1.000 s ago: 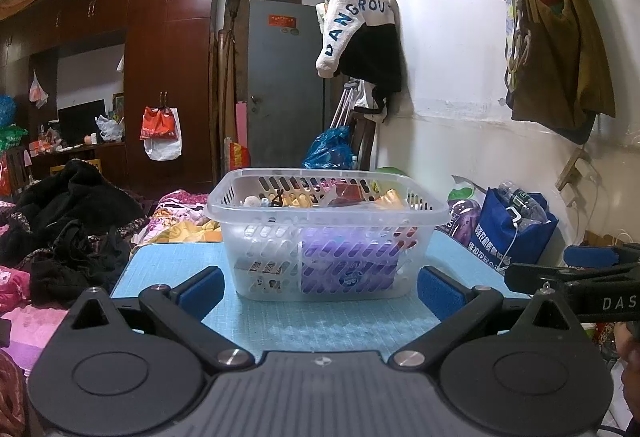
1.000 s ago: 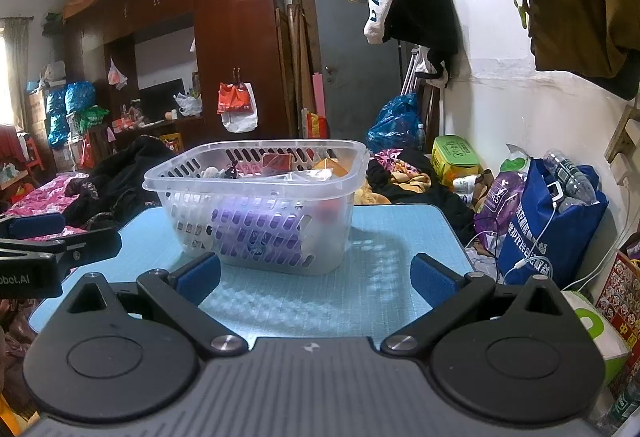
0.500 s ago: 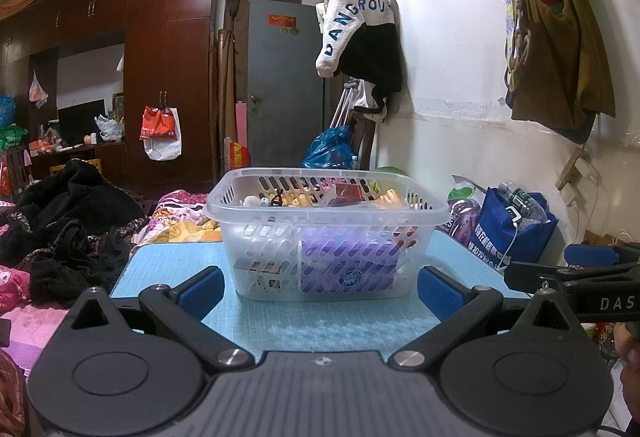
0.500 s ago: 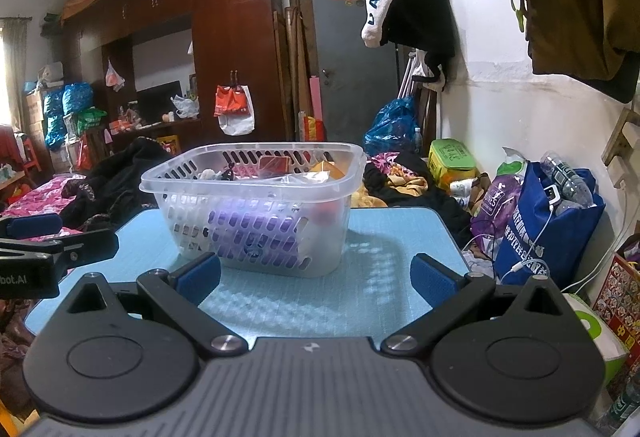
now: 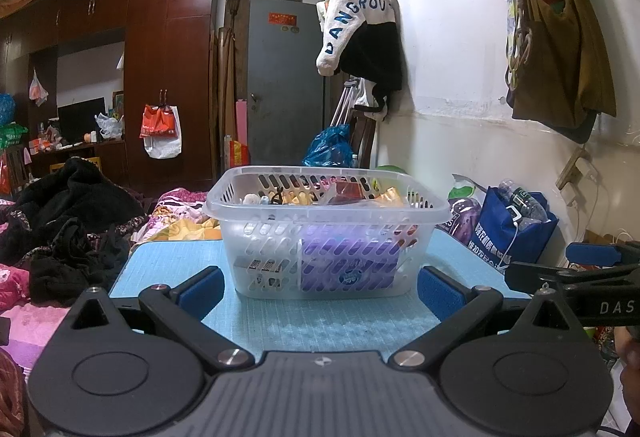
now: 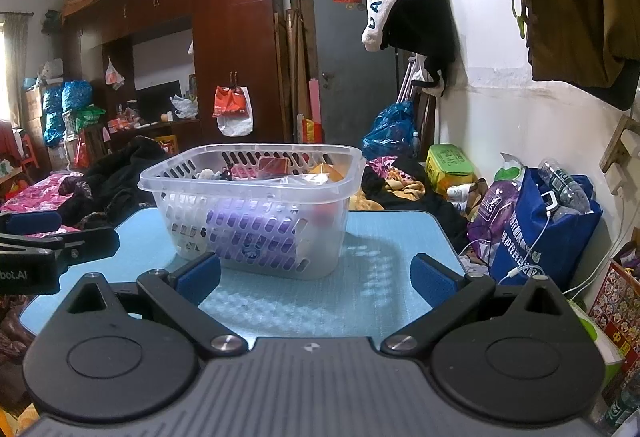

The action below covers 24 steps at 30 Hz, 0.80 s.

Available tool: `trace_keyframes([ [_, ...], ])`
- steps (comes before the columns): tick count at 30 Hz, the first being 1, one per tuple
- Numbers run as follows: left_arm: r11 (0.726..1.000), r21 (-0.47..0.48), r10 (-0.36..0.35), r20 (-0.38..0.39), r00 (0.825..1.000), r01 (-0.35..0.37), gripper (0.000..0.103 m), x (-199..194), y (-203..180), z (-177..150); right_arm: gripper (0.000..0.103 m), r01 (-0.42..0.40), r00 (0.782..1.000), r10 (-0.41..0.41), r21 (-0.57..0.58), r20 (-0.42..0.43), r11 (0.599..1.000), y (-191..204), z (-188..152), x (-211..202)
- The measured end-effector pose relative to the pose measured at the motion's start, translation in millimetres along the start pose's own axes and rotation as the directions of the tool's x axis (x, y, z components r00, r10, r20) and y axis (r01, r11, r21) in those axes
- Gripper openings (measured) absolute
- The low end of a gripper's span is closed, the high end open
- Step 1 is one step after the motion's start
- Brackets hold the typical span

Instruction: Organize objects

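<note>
A clear slotted plastic basket (image 5: 326,211) stands on a blue table (image 5: 320,321). It holds a purple packet (image 5: 350,263), a red box and several small items. It also shows in the right wrist view (image 6: 256,213) on the same table (image 6: 360,293). My left gripper (image 5: 318,289) is open and empty, just in front of the basket. My right gripper (image 6: 316,277) is open and empty, in front and to the right of the basket. Each gripper shows at the edge of the other's view.
A blue bag (image 6: 548,229) with bottles and a purple bag stand on the floor right of the table. Dark clothes (image 5: 68,221) are heaped on a bed to the left. A wardrobe and a grey door (image 5: 286,81) are behind. Bags hang on the right wall.
The right wrist view has shifted slightly, so the basket sits a little more to the left in it. The left gripper has not moved.
</note>
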<state>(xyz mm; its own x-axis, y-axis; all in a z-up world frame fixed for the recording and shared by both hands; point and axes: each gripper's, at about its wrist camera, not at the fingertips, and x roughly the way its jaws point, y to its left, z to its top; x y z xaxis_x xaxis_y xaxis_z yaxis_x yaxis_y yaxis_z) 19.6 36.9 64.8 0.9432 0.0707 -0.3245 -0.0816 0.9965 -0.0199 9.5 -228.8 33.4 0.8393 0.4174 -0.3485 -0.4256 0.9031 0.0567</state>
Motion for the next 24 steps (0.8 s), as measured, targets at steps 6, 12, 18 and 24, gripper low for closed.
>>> trace_keyframes([
  [6,1.000,-0.001,0.000,0.000,1.000,0.000,0.103,-0.1,0.3,0.0,0.103,0.002,1.000,-0.002,-0.001,0.001,1.000,-0.4,0.1,0.1],
  [12,1.000,-0.005,0.000,-0.004,1.000,0.000,0.103,2.1,0.2,-2.0,0.103,0.002,1.000,-0.002,-0.002,0.001,1.000,-1.3,0.7,0.5],
  [18,1.000,-0.002,-0.001,-0.007,1.000,0.001,0.103,3.8,-1.8,-1.5,0.103,0.007,1.000,-0.007,-0.009,0.003,1.000,-0.4,0.0,0.4],
  [24,1.000,-0.001,-0.001,-0.008,1.000,0.001,0.103,3.7,-2.4,-1.9,0.103,0.008,1.000,-0.008,-0.008,0.002,1.000,-1.4,0.0,1.1],
])
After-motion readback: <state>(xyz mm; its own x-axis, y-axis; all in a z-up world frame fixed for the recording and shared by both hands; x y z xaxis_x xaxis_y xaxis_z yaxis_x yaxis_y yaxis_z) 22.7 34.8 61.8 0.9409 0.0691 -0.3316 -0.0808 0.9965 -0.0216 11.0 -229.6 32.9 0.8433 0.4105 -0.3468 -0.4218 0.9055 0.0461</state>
